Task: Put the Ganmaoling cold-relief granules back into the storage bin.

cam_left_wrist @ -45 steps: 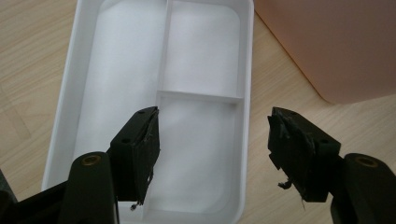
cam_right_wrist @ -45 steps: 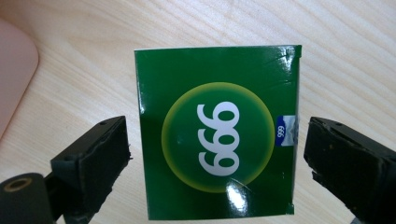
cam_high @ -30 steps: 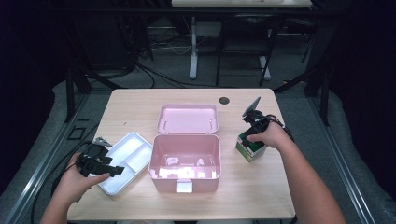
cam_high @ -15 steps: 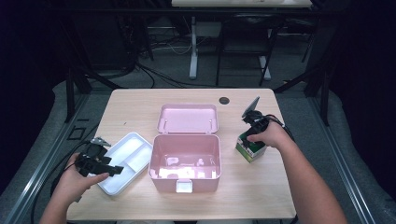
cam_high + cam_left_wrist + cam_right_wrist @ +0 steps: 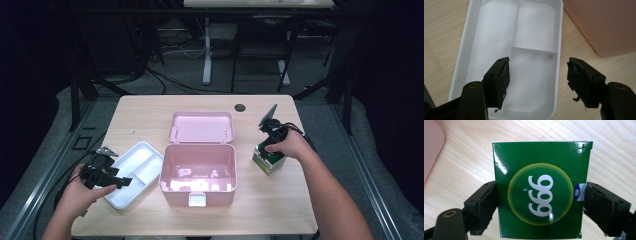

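Note:
A green carton (image 5: 540,192) printed with "999" stands on the wooden table (image 5: 280,210), right of the pink box. My right gripper (image 5: 540,197) is shut on it, one jaw pressed against each side; in the high view that gripper (image 5: 267,149) comes down on the carton (image 5: 268,162) from above. My left gripper (image 5: 537,72) is open and hovers over the near end of a white divided tray (image 5: 486,37) with nothing between its fingers. In the high view, the left gripper (image 5: 119,181) is at the tray's (image 5: 137,167) front left.
An open pink storage box (image 5: 199,167) sits mid-table with its lid (image 5: 201,126) laid back behind it. Its pink wall (image 5: 604,22) is close to the tray's right. A small dark disc (image 5: 240,107) lies near the far edge.

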Motion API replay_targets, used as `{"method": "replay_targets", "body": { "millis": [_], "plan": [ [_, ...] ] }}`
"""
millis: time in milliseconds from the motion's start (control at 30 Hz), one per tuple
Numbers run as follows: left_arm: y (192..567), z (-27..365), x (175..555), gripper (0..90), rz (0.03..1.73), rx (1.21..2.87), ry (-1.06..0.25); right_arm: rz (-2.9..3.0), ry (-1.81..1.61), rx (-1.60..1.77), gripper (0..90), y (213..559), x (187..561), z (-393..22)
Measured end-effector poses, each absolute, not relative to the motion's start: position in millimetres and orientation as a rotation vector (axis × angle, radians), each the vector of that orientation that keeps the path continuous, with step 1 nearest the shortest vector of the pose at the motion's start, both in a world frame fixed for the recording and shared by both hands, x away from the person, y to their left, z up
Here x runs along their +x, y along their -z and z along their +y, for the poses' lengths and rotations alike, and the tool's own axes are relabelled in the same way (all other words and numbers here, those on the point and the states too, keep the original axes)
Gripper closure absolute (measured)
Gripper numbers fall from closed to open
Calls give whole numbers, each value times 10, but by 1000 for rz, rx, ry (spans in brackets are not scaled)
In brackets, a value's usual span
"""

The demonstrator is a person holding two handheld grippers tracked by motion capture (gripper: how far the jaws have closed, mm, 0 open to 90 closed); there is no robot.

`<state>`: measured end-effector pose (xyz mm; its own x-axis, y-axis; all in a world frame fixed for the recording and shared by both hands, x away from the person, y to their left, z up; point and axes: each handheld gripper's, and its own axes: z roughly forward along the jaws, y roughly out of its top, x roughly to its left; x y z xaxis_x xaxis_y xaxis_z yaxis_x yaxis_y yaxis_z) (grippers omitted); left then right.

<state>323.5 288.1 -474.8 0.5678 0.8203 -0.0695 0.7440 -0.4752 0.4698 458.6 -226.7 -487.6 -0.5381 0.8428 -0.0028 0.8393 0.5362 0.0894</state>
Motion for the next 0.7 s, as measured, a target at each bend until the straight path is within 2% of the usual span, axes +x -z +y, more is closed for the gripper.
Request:
{"method": "replay_targets", "body": {
  "millis": [700],
  "plan": [
    [4742,2878,3228,349,1255,2350,-232,2734,-127,1399,157,4585,4474,-2149]
  ]
}}
